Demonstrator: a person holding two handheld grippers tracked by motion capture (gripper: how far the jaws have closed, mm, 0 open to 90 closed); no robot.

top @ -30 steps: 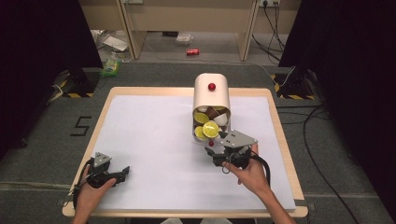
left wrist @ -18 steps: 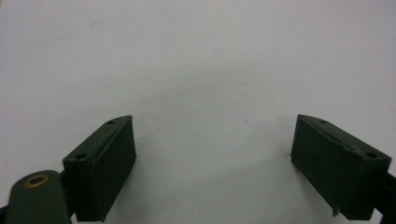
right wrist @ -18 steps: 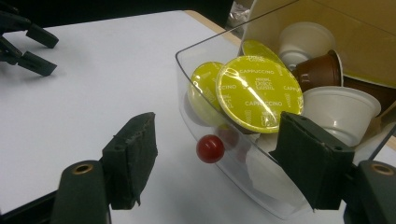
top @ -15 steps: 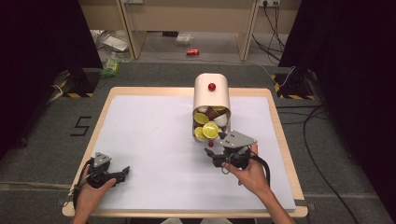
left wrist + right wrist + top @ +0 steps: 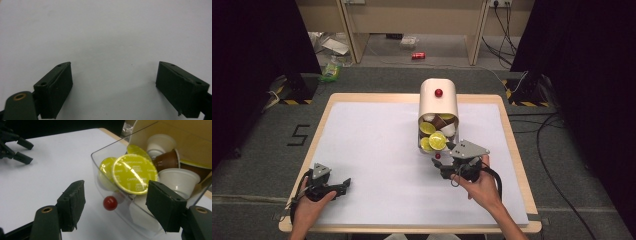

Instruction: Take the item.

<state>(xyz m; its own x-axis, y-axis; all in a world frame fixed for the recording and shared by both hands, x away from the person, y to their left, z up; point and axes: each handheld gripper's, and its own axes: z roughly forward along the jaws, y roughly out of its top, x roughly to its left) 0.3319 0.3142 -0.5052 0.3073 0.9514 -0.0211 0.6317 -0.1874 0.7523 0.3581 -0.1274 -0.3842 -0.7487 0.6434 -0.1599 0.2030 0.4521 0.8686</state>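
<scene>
Two sets of tongs work a white worktop [image 5: 377, 150] seen from the high view: the right tongs [image 5: 438, 162] sit at the front of a cream capsule dispenser [image 5: 439, 102], just before the red knob [image 5: 437, 156] on its clear drawer [image 5: 432, 146], while the left tongs [image 5: 347, 184] rest well away from the dispenser, near the worktop's front edge.

From the left gripper view, the left tongs [image 5: 113, 87] stand wide apart over bare white surface, holding nothing.

From the right gripper view, the right tongs [image 5: 116, 207] have just been narrowing, their jaws flanking the red knob [image 5: 110, 203] without yet touching it; behind it the drawer [image 5: 117, 195] holds yellow-lidded capsules [image 5: 135, 173] and white ones [image 5: 178, 178]. The step appears to be gripping the knob to work the drawer. It would go best with the knob centred between the pads, a firm pinch, then a straight pull in line with the dispenser, so the light housing does not skid or tip.
</scene>
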